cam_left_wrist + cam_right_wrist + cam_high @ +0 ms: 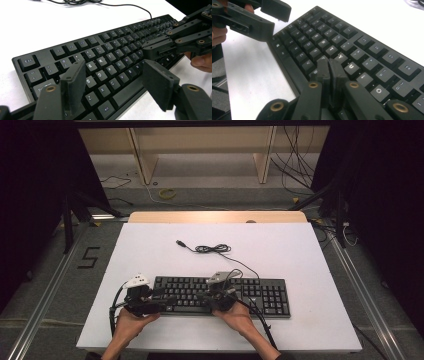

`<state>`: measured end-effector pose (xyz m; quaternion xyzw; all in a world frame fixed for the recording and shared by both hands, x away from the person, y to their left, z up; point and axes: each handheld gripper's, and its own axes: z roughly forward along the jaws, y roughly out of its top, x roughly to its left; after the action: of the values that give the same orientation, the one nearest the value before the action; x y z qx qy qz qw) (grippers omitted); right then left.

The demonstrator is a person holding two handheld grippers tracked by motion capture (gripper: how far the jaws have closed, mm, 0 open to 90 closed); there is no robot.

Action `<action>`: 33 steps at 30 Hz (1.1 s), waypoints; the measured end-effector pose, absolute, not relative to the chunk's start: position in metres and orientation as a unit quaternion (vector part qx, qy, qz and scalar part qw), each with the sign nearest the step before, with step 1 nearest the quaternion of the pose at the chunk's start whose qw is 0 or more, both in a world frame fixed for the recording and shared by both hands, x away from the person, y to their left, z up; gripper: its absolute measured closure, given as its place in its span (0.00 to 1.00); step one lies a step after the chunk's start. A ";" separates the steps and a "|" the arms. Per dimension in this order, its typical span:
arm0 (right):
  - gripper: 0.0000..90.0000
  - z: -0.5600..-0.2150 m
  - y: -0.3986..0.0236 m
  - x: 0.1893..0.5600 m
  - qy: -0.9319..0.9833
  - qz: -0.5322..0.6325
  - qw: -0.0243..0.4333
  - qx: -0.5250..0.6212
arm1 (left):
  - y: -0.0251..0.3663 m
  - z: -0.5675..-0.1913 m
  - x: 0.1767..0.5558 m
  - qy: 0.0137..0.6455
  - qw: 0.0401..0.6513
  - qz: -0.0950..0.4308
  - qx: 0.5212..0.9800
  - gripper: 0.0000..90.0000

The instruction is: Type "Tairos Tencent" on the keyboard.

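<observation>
High view first: we see the black keyboard (222, 296) lying flat near the front edge of the white table (300, 255), its long side running left to right, and its cable (215, 250) trailing up the board in a loose tangle to a USB plug (181, 243). We have the left gripper (167, 301) over the keyboard's left end, and in the left gripper view its jaws stand wide apart above the letter keys with nothing between them. We find the right gripper (204, 297) over the middle of the key rows; in the right gripper view its two pads are pressed flat together, tips down among the keys near Y and U, clamping nothing. Both hands sit at the table's near edge.
</observation>
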<state>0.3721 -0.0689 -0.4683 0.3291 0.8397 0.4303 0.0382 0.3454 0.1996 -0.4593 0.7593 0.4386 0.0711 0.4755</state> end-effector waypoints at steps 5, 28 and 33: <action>1.00 -0.469 -0.068 0.373 0.841 0.427 0.040 0.329 | 0.201 -0.459 0.344 0.438 0.477 0.071 0.759 0.39; 1.00 -0.478 -0.060 0.371 0.855 0.406 0.041 0.322 | 0.203 -0.461 0.343 0.438 0.474 0.069 0.761 0.38; 1.00 -0.480 -0.060 0.371 0.856 0.402 0.039 0.322 | 0.202 -0.461 0.343 0.438 0.474 0.069 0.761 0.38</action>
<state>0.3712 -0.0596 -0.4798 0.3219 0.8562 0.4021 0.0394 0.3430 0.2024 -0.4609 0.7610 0.4380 0.0689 0.4737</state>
